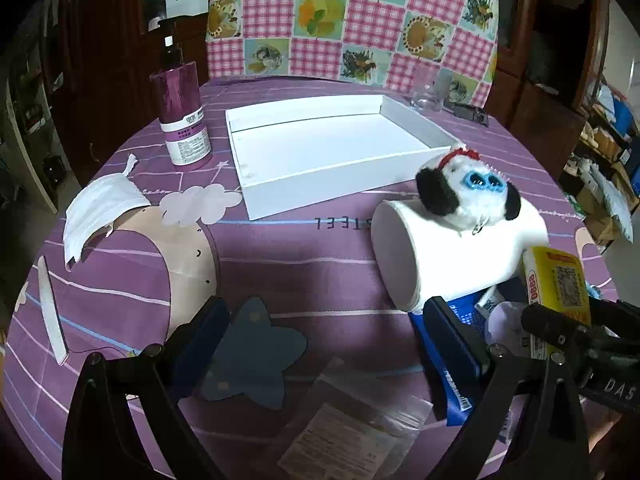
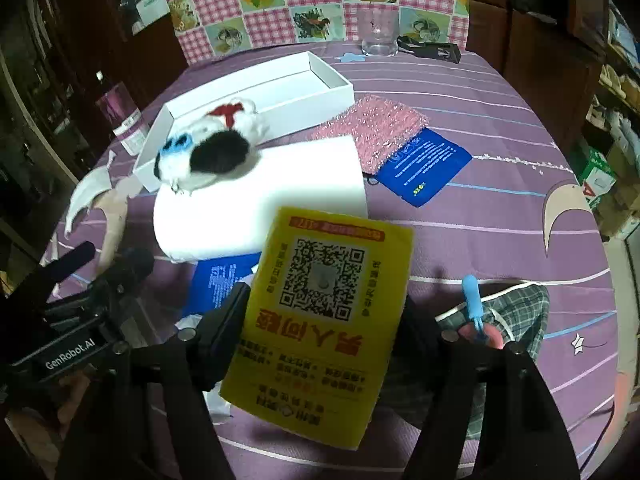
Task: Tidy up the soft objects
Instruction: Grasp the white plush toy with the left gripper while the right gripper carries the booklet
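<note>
Two grippers are over the table. The right gripper (image 2: 320,328) is clamped on a yellow tissue pack (image 2: 320,320); the left gripper (image 1: 320,344) stands apart, holding nothing. The next move likely calls for carrying the pack to the white tray (image 2: 340,84).

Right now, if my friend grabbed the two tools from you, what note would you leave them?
Right tool: closed on the yellow tissue pack, lifted over the table.
Left tool: open, empty, hovering above the purple tablecloth.
White tray: nothing in it yet.
Plush toy sits on the white roll, just in front of the tray.
Pink sparkly cloth and white face mask lie on the table; plaid cloth lies by the right tool.
Done: nothing sorted. Left: probably move the soft things into the tray, starting with the yellow pack.
</note>
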The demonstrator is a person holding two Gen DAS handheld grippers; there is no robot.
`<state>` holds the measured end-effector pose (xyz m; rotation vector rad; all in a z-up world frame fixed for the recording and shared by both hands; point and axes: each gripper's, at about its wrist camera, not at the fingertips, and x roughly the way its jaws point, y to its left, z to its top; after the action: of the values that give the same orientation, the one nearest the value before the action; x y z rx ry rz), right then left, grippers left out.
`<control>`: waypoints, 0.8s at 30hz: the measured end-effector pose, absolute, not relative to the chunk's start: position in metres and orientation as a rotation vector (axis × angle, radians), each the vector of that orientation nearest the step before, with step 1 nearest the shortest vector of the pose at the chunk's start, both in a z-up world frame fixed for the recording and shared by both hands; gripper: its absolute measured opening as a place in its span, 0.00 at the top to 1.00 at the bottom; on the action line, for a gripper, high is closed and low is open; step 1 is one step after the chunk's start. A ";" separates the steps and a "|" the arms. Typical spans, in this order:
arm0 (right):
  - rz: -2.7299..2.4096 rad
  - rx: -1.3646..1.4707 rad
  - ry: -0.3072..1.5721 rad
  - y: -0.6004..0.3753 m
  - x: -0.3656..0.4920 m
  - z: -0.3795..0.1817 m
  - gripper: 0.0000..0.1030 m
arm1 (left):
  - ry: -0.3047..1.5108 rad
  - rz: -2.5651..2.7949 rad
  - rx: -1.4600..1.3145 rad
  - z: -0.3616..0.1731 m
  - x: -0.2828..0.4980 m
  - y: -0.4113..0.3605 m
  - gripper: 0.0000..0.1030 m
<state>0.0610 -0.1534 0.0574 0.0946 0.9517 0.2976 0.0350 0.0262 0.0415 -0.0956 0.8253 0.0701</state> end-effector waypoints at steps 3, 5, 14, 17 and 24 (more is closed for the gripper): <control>0.324 0.139 0.923 -0.161 0.059 0.066 0.33 | 0.786 0.046 -0.096 0.047 0.030 0.023 0.05; 0.339 0.163 0.887 -0.168 0.057 0.074 0.33 | 0.757 0.022 -0.090 0.051 0.027 0.019 0.05; 0.314 0.280 0.760 -0.199 0.056 0.093 0.33 | 0.688 -0.123 -0.093 0.083 0.042 -0.009 0.05; 0.325 0.322 0.733 -0.208 0.056 0.097 0.32 | 0.691 -0.137 -0.061 0.089 0.055 -0.022 0.09; 0.309 0.355 0.715 -0.218 0.060 0.100 0.32 | 0.763 -0.094 -0.026 0.082 0.093 -0.036 0.27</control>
<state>0.0595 -0.2179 0.0998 0.3553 0.7154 0.3088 0.0927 -0.0358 0.0818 -0.0259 0.7626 -0.0939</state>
